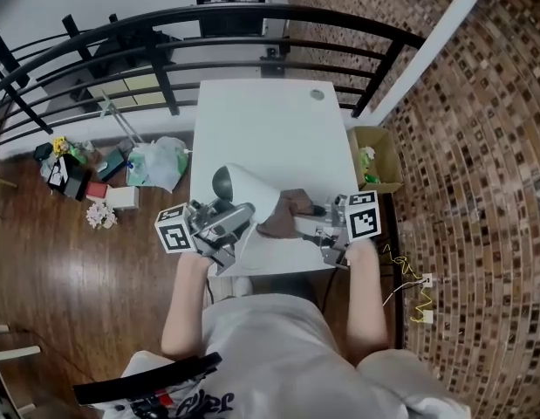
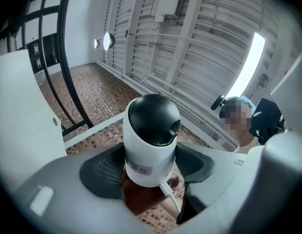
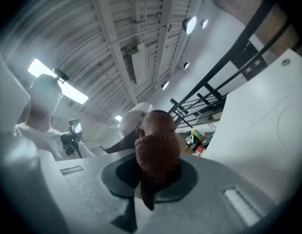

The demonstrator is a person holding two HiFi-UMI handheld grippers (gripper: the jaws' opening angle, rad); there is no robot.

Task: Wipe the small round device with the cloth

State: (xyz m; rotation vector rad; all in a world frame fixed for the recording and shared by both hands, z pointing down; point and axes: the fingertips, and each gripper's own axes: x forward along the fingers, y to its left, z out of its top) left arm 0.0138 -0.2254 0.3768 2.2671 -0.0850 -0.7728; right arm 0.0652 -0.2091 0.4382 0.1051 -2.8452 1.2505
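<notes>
The small round device point(image 1: 245, 190), a white body with a dark dome, is lifted above the table's near edge. My left gripper point(image 1: 228, 216) is shut on it. In the left gripper view the device point(image 2: 151, 140) stands between the jaws and a white cable point(image 2: 171, 201) trails from its base. The brown cloth point(image 1: 285, 212) is bunched up, and my right gripper point(image 1: 320, 223) is shut on it just right of the device. The cloth point(image 3: 157, 140) fills the jaws in the right gripper view, with the device point(image 3: 130, 121) close behind it. Brown cloth point(image 2: 141, 201) also shows under the device's base.
The white table point(image 1: 270, 120) has a round grommet point(image 1: 317, 94) near its far edge. A black railing point(image 1: 165, 59) runs behind it. A cardboard box point(image 1: 380, 160) stands at the right. Bags and small clutter point(image 1: 121, 173) lie on the wood floor at the left.
</notes>
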